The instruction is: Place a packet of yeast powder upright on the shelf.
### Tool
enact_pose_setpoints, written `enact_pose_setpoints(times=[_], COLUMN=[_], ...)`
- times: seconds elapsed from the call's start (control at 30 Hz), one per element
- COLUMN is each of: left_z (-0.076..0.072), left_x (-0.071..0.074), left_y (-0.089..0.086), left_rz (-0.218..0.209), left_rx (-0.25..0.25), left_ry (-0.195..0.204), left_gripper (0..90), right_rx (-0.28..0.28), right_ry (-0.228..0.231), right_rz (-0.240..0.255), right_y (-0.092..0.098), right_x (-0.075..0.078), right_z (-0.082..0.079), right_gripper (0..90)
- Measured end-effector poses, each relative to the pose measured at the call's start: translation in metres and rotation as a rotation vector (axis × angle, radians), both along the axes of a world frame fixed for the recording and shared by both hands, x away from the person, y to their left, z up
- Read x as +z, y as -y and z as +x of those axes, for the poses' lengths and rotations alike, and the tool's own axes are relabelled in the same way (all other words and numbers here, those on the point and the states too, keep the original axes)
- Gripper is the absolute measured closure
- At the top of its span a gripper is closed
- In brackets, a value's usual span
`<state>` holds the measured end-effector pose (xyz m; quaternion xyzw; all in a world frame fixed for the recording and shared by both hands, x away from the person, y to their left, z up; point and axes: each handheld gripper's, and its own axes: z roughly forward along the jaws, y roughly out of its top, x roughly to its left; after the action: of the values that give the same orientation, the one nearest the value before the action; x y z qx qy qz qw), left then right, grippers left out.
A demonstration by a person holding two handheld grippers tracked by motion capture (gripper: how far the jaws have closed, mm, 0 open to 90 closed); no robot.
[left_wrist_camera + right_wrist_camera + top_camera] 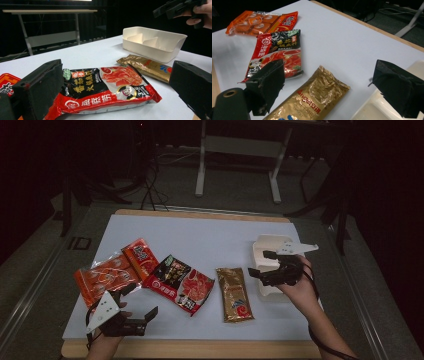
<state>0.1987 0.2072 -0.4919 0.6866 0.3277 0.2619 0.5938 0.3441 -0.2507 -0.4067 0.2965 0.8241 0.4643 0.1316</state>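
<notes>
Dim lab, white table (210, 235), floor cables (152, 190), bare metal desk frame (240, 157)

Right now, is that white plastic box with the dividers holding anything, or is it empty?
Empty, as far as shows. The white plastic box stands upright, and its compartments look bare in the left gripper view; part of its floor is hidden.

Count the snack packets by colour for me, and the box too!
Orange packets: 2
Red and black packet: 1
Gold packet: 1
White box: 1
Total: 5
</notes>
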Motion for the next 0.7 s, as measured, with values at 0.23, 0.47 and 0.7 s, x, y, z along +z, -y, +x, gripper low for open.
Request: enact_pose_setpoints(times=[0.23, 0.47, 0.7], left_z=[0.0, 0.001, 0.001], left_x=[0.0, -0.001, -0.001], left_y=[-0.001, -0.001, 0.0], left_rz=[-0.005, -0.007, -0.005], left_rx=[-0.003, -0.007, -0.008], left_ry=[-0.002, -0.01, -0.01], left_gripper=[0.2, 0.2, 0.2], right_rx=[0.039, 0.073, 0.083], right_ry=[-0.035, -0.113, -0.157], right_rz=[-0.034, -0.114, -0.166], right_y=[-0.016, -0.035, -0.048], right_x=[-0.004, -0.016, -0.026], right_z=[0.012, 0.028, 0.044], right_gripper=[13.9, 16.8, 17.3])
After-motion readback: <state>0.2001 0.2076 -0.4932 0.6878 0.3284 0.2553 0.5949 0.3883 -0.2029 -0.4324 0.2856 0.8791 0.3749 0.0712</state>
